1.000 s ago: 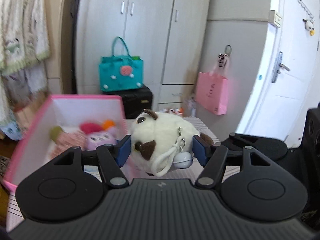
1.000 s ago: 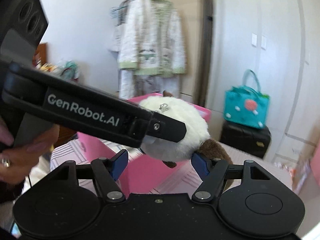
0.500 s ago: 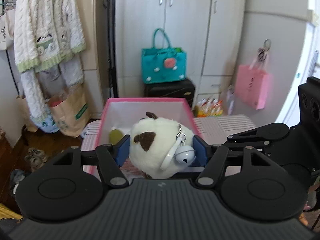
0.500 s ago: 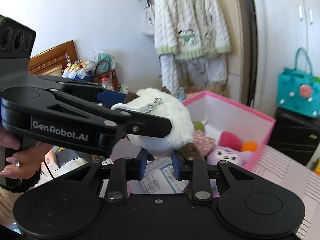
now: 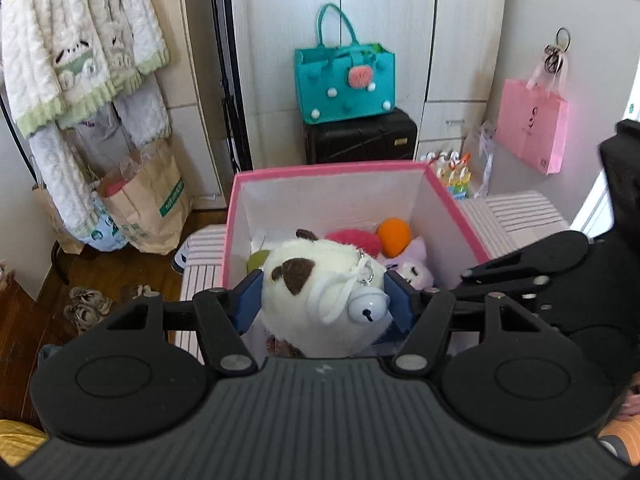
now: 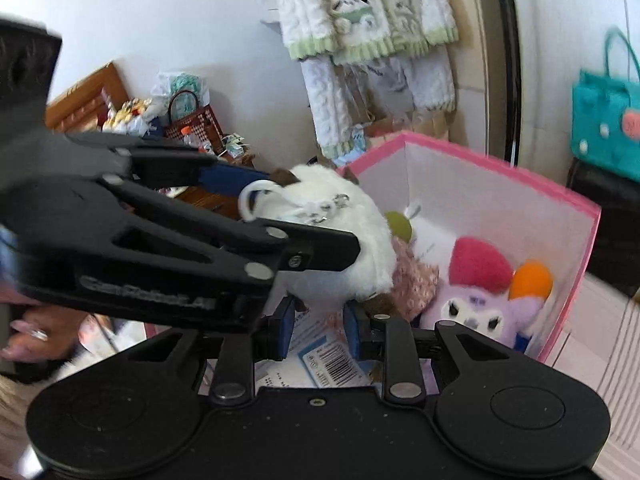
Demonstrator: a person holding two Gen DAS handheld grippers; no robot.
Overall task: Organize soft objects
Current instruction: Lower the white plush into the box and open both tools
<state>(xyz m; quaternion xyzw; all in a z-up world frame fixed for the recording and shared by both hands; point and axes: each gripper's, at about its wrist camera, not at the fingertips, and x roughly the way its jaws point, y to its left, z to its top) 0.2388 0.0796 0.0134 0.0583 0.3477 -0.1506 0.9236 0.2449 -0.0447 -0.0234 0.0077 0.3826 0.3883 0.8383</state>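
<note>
A white plush [image 5: 316,280] with brown ears and a silver bell hangs between the blue pads of my left gripper [image 5: 324,300]. The jaws are closing a little tighter on it. It is held over the near part of an open pink box [image 5: 332,168]. In the box lie a purple plush [image 5: 412,268], a red pompom [image 5: 352,240], an orange ball [image 5: 394,232] and a green toy [image 5: 256,260]. From the right wrist view the plush [image 6: 344,216] sits in the left gripper [image 6: 308,218]. Just below it my right gripper [image 6: 319,326] has its jaws drawn narrow, with nothing between them.
The pink box [image 6: 480,156] stands on a striped surface [image 5: 512,216]. Behind it are a teal bag [image 5: 344,80] on a black case [image 5: 360,136], a pink bag [image 5: 532,128], a paper bag [image 5: 144,196] and hanging robes [image 5: 72,60]. A hand [image 6: 28,336] holds the left gripper.
Both grippers swung across to the pink box, carrying the white plush from beside it to over its near part. The right jaws narrowed from wide apart to a small gap.
</note>
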